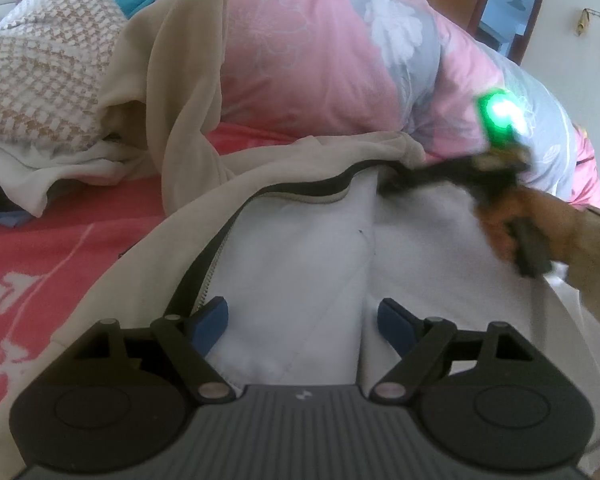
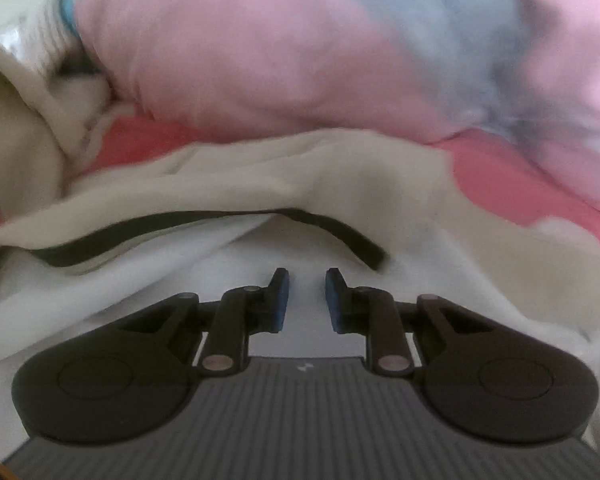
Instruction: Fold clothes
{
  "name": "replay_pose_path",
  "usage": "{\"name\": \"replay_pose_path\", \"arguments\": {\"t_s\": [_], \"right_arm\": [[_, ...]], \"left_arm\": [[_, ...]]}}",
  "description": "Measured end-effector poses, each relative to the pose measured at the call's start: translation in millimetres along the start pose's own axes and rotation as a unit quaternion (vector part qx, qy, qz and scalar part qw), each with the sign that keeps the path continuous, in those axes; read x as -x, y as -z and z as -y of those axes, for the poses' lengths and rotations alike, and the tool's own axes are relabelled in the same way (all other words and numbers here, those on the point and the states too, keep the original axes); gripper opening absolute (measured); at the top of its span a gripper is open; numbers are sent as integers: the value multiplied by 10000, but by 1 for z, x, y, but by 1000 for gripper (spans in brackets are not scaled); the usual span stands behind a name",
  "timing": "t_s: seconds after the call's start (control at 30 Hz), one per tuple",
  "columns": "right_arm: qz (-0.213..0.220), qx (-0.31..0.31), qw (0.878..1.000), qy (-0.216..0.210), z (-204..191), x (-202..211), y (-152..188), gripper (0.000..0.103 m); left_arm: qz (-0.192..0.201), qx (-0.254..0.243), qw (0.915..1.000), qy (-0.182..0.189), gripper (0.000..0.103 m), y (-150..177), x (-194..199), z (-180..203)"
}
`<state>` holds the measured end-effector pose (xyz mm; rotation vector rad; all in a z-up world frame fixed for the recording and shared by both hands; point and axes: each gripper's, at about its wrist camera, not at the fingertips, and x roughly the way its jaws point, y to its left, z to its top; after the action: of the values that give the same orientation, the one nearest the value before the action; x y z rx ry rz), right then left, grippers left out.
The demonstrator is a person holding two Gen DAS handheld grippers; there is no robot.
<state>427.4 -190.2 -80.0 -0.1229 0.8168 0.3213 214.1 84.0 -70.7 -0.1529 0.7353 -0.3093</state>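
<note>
Two grippers work over one beige zip-up jacket (image 1: 300, 168) spread open on the red bedsheet (image 1: 40, 264), white lining up. At the left, the left gripper (image 1: 302, 320) hangs with jaws wide apart and nothing between them, over the lining just right of the dark zipper edge (image 1: 204, 264). That zipper runs away from it, then bends right along the jacket's far edge. Farther right, the right gripper (image 2: 307, 300) has its jaws nearly together but gapped, pinching nothing visible; the far zipper edge lies just ahead of its tips, so this hand is likely nearer. Beyond the jacket sits a pink floral quilt (image 1: 320, 60).
</note>
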Motion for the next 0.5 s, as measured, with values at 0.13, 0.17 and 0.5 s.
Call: {"name": "replay_pose_path", "arguments": {"t_s": [0.13, 0.17, 0.5], "right_arm": [[308, -348, 9988, 168, 10, -33, -32, 9], [354, -457, 9981, 201, 13, -40, -38, 8], [351, -1239, 9917, -55, 15, -13, -31, 12]], "left_arm": [[-9, -56, 10000, -4, 84, 1, -2, 1], [-11, -68, 10000, -8, 84, 1, -2, 1], [-23, 156, 9999, 68, 84, -1, 0, -4]]}}
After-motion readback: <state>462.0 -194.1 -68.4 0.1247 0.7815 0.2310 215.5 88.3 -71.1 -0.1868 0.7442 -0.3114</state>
